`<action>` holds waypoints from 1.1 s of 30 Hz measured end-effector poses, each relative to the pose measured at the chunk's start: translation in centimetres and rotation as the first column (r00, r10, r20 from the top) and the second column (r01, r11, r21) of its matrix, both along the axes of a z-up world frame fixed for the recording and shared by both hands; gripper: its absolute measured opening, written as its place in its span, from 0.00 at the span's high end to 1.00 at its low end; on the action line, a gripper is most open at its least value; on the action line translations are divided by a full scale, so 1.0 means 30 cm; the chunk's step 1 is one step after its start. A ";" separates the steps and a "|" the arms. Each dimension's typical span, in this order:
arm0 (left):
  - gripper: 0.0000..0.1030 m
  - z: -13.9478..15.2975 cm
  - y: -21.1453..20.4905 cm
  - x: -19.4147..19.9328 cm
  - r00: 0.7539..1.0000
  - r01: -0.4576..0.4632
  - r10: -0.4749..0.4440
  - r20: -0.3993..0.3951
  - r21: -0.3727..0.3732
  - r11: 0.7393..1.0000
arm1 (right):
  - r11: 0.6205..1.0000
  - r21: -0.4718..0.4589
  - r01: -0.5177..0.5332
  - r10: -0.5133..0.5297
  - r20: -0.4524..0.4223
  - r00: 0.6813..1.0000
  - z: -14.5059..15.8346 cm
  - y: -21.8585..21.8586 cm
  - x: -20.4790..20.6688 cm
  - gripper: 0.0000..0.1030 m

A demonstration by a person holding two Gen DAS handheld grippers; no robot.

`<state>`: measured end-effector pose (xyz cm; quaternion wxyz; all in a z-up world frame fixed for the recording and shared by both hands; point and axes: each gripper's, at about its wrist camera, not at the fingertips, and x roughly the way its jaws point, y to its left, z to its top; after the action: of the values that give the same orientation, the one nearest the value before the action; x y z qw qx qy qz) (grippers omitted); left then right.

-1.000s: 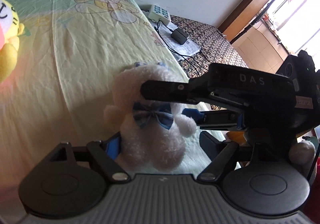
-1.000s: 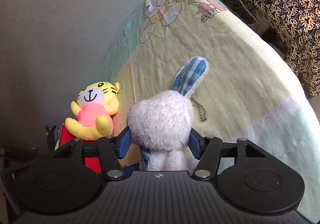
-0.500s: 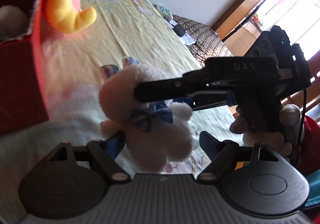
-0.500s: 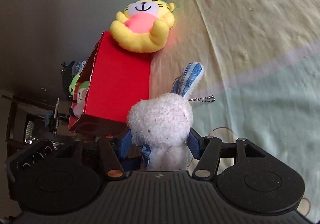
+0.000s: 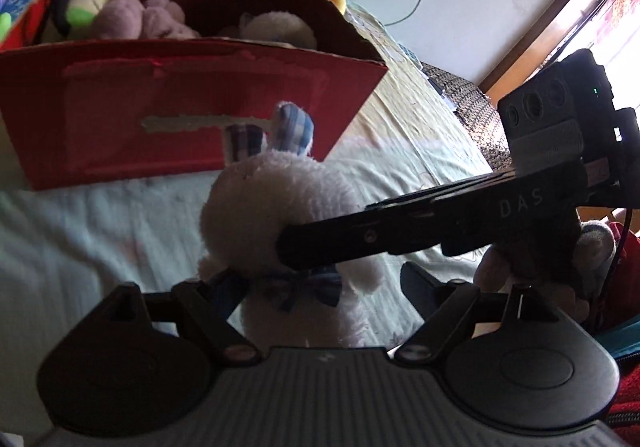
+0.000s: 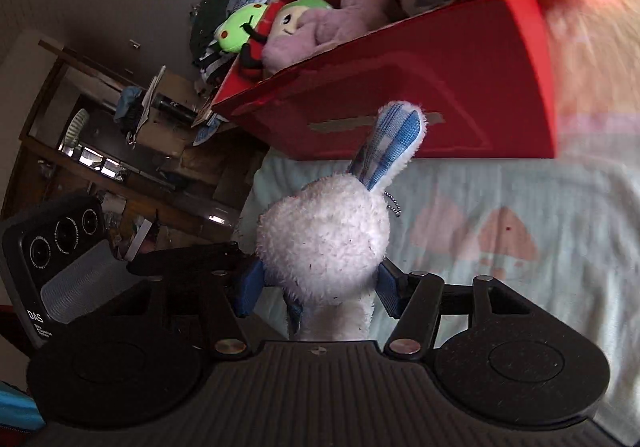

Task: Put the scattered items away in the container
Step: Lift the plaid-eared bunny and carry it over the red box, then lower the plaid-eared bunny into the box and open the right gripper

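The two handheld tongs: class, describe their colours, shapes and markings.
Both tongs, left and right, are black, with ribbed bases, round discs, silver rivets and blue finger pads. Each body carries white "DAS" lettering and three round lenses.

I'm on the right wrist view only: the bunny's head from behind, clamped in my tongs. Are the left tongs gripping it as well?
Observer: No. The left tongs are open around the bunny, and one finger stands clear of it.
Operator: Which way does it face?
Observer: Toward the left camera. A blue checked bow tie shows at its neck.
Operator: I see only one ear.
Observer: Both ears stand up, in front of the red box.
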<state>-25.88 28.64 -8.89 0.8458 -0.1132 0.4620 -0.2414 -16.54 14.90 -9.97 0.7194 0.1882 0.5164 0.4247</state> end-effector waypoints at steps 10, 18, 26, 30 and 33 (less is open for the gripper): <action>0.19 0.175 0.203 -0.076 0.985 -0.096 0.093 0.147 0.014 0.995 | 0.992 0.091 -0.091 0.078 0.131 0.988 0.131 0.226 0.020 0.40; 0.19 0.292 0.194 0.041 0.958 -0.069 0.072 0.278 -0.019 0.997 | 0.993 0.116 -0.013 -0.018 0.267 0.963 0.269 0.184 0.062 0.40; 0.19 0.297 0.112 0.253 0.956 -0.068 0.077 0.283 -0.042 0.997 | 0.991 0.064 0.115 -0.130 0.354 0.926 0.313 0.123 0.164 0.39; 0.19 0.272 0.062 0.336 0.959 -0.082 0.086 0.272 -0.026 0.996 | 0.987 0.043 0.153 -0.159 0.353 0.922 0.292 0.084 0.225 0.39; 0.19 0.243 0.038 0.393 0.965 -0.088 0.094 0.243 -0.035 0.996 | 0.984 0.034 0.176 -0.177 0.326 0.929 0.271 0.071 0.277 0.39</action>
<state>-14.08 29.79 -1.61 0.9051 -0.1136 0.3457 -0.2200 -8.24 17.04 -1.84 0.8301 0.1623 0.3697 0.3847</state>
